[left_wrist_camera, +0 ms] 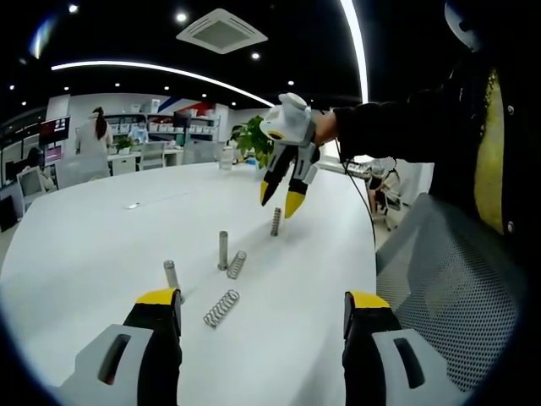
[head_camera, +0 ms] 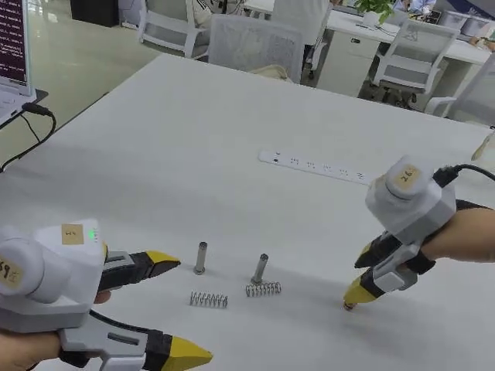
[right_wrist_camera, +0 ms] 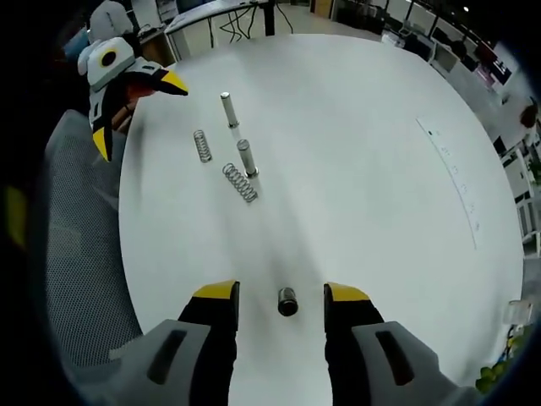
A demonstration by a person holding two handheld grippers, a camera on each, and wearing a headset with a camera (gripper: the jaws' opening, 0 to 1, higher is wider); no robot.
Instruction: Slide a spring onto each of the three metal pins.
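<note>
Right tool (right_wrist_camera: pixel 281 293), jaws wide, straddles one upright pin (right_wrist_camera: pixel 287 302) from above. Left tool (left_wrist_camera: pixel 262 299), also wide, is nearer the two springs (head_camera: pixel 209 299) (head_camera: pixel 263 289), which lie flat on the desk (head_camera: pixel 232 154), just in front of the other two standing pins (head_camera: pixel 201 257) (head_camera: pixel 261 268).

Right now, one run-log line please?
left gripper open | right gripper open, straddling third pin | two springs lying loose by two bare pins
</note>
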